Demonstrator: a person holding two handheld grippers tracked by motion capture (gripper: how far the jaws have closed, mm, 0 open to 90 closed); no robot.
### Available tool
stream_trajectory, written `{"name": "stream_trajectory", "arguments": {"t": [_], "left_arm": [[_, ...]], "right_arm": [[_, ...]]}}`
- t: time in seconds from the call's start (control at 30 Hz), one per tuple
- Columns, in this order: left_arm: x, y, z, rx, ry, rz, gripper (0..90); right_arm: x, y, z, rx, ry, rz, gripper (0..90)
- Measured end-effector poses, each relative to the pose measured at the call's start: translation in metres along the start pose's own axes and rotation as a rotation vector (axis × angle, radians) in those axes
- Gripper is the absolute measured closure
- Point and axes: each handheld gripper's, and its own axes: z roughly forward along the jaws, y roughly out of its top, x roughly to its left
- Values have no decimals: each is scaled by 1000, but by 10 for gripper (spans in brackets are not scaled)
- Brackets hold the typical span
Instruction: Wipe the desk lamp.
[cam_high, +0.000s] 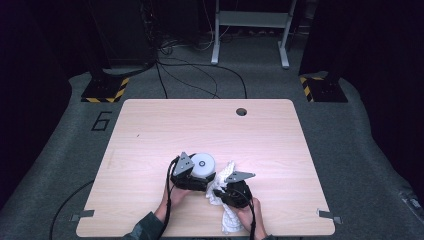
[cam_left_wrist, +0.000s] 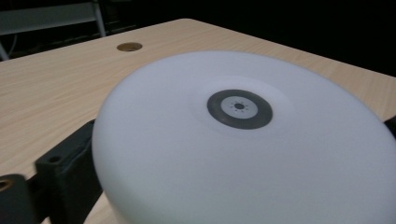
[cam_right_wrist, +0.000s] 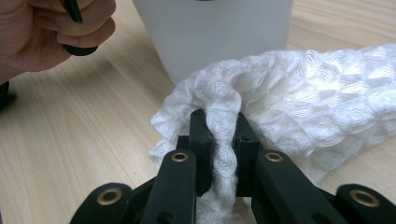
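Surface: pale wood table (cam_high: 150, 130). White cup (cam_high: 204, 164), inverted, clamped by left gripper (cam_high: 194, 176) at 6 o'clock. Right gripper (cam_right_wrist: 219, 140) pinches white cloth (cam_right_wrist: 299, 107), touching cup. Risk: tugged cloth tips cup.

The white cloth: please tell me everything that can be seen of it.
The white cloth is soft, with a waffle-like woven texture, and it looks like cotton. It lies crumpled on the wooden table, near the front edge, to the right of the white round container. In the right gripper view its bunched end is close to that container's wall; contact cannot be told. The right tool is shut on a fold of it, pinched between both jaws. In the high view, the cloth trails under the right hand.
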Motion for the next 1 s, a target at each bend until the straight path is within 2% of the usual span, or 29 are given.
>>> {"name": "stream_trajectory", "arguments": {"t": [0.1,0.17,0.27,0.37,0.5,0.53,0.63,0.77,0.8,0.83,1.0], "left_arm": [[1,-1,0,0,-13,16,73],[1,-2,1,-14,-6,20,77],[1,-2,1,-11,-3,26,79],[0,-2,1,-6,-7,25,80],[1,-2,1,-9,4,25,81],[1,-2,1,-10,4,25,82],[1,-2,1,-10,5,27,82],[1,-2,1,-9,7,27,82],[1,-2,1,-11,7,27,82],[1,-2,1,-13,8,26,82],[0,-2,1,-16,17,25,82]], "right_arm": [[-3,-1,-5,-27,-10,15,824],[-5,0,-9,-53,-15,5,824],[-6,5,-13,-79,-43,0,823],[-9,10,-9,-125,-66,7,823],[-8,13,-1,-144,-73,22,829],[-7,13,-2,-136,-74,14,830],[-1,11,-4,-149,-52,15,830],[11,11,-2,-141,-44,-31,829],[13,11,-1,-130,-34,-36,829],[15,11,0,-141,-33,-27,829],[23,12,6,-129,23,-45,830]]}}
